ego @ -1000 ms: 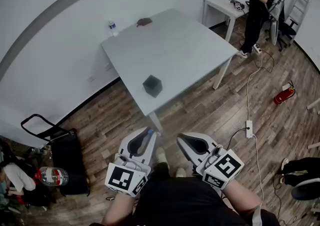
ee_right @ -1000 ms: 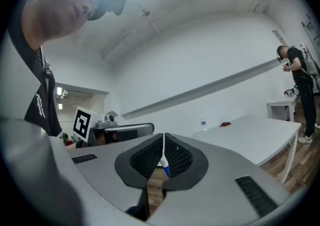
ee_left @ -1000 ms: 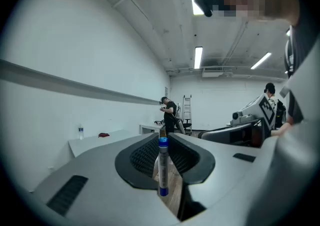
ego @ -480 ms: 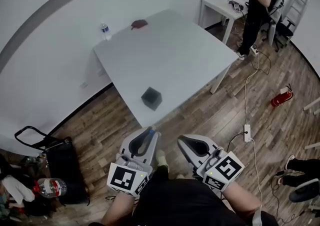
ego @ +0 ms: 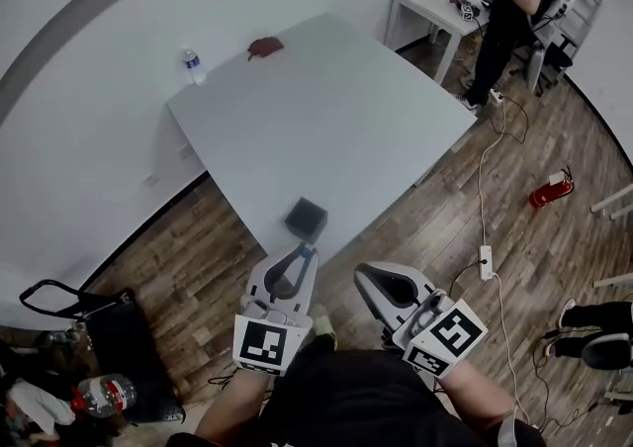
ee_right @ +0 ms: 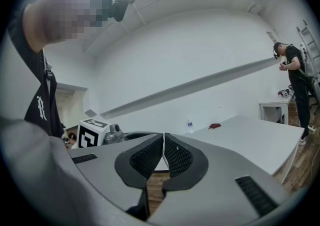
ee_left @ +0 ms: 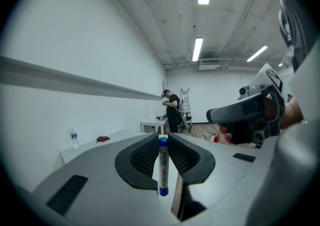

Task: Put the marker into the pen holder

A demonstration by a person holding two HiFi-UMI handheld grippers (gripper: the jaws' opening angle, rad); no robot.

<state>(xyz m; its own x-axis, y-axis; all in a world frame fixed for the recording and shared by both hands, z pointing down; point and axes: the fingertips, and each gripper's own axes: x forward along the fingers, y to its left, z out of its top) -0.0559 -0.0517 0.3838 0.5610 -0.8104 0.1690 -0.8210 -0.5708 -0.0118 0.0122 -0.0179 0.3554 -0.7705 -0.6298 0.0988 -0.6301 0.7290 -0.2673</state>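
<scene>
White table [ego: 326, 109] ahead: marker [ee_left: 163, 167] stands pinched between left tool's [ee_left: 163, 146] jaws.

- View has swung: counter [ego: 297, 119] sits lower and nearer in the head view, near corner now close to the grippers.
- Pen holder [ego: 307, 220] slid down the frame, from well ahead of the left gripper [ego: 300, 255] to just ahead of its jaws.
- Gap between marker [ego: 307, 251] tip and pen holder shrank; not touching.
- Left gripper turned a little: its marker cube faces the camera more squarely, jaws point more toward the holder.
- Water bottle [ego: 191, 66] and red cloth [ego: 264, 46] on the counter drifted left in frame.
- Floor bottle [ego: 99, 396] and black cart [ego: 84, 312] dropped toward the lower left corner.
</scene>
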